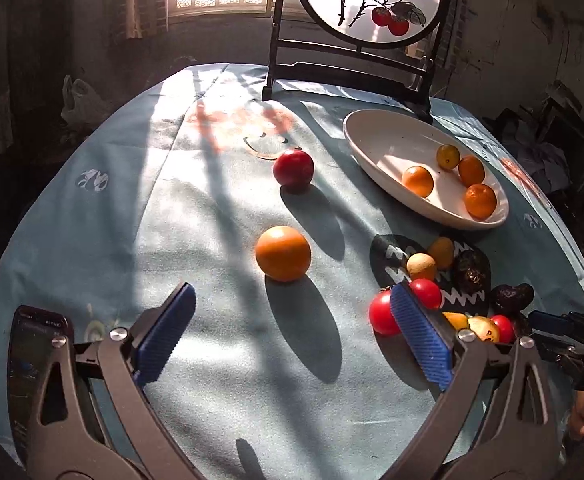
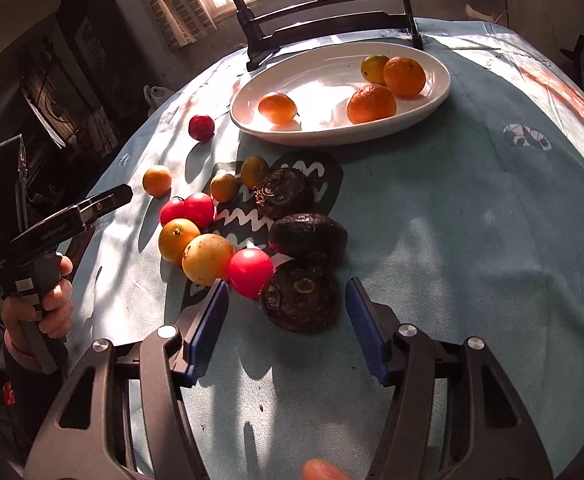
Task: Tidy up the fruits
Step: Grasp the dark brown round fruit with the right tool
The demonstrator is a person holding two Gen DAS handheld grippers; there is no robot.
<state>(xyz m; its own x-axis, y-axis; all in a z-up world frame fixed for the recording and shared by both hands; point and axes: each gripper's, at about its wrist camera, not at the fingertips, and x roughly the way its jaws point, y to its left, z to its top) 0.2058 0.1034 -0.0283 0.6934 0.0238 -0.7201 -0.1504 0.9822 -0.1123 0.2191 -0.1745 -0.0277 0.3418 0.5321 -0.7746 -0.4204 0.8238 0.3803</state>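
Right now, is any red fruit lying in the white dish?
No, the white dish holds only four orange and yellowish fruits; the red ones lie on the tablecloth.

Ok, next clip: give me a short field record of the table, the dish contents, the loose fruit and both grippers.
surface: round table with a light blue cloth
dish: white oval dish holding four orange or yellow citrus fruits
loose, apart: one orange and one red fruit on the cloth
cluster: red, yellow and dark brown fruits around a black patterned mat
left gripper: open, empty, orange ahead of it
right gripper: open, nearest dark fruit between its fingers, not pressed
backdrop: painted round screen on dark stand
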